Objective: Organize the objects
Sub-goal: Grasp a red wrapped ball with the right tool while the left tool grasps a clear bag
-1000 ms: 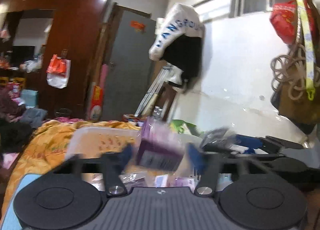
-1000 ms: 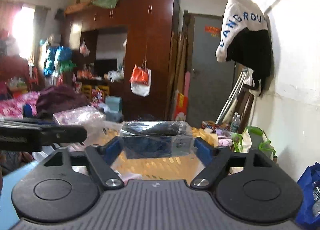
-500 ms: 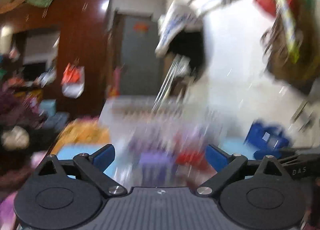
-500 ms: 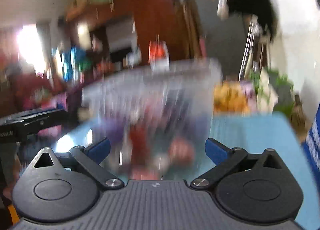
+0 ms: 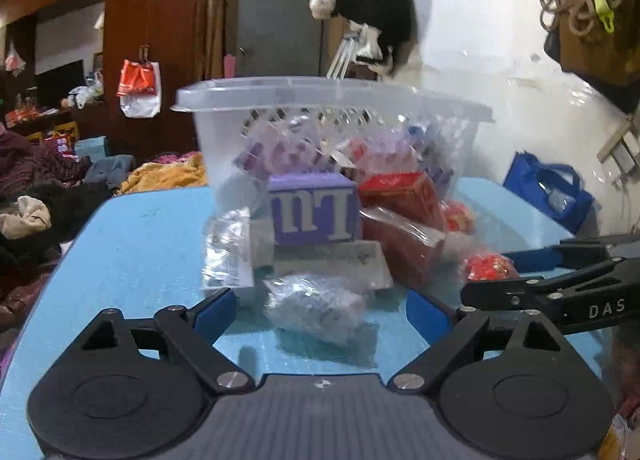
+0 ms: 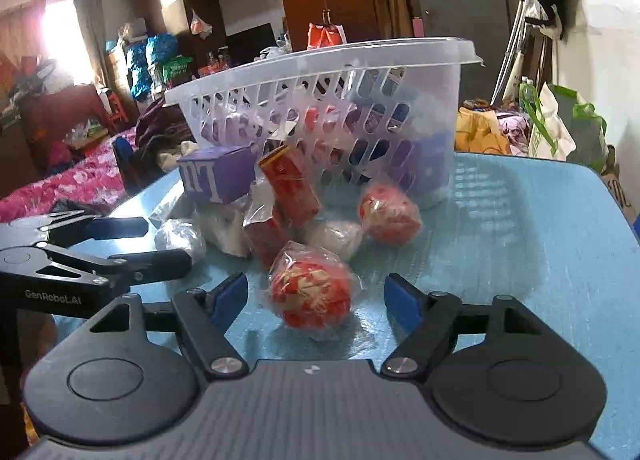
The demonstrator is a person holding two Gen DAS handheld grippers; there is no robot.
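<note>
Right gripper [image 6: 316, 296] of mine is closing around the red wrapped ball [image 6: 310, 292], not yet touching; crinkly film looks slippery, so I grip its middle.

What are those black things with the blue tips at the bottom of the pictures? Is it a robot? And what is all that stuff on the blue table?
It is no robot. A person holds a grabbing tool in each hand, and each tool has a camera looking out along its two blue-tipped fingers. One picture is from the left claw, the other from the right claw. On the blue table stands a see-through basket. In front of it lie a purple box, red boxes and small wrapped packets. The left claw is around a grey packet, the right around a red packet. Both are closing, but neither grips yet.
</note>
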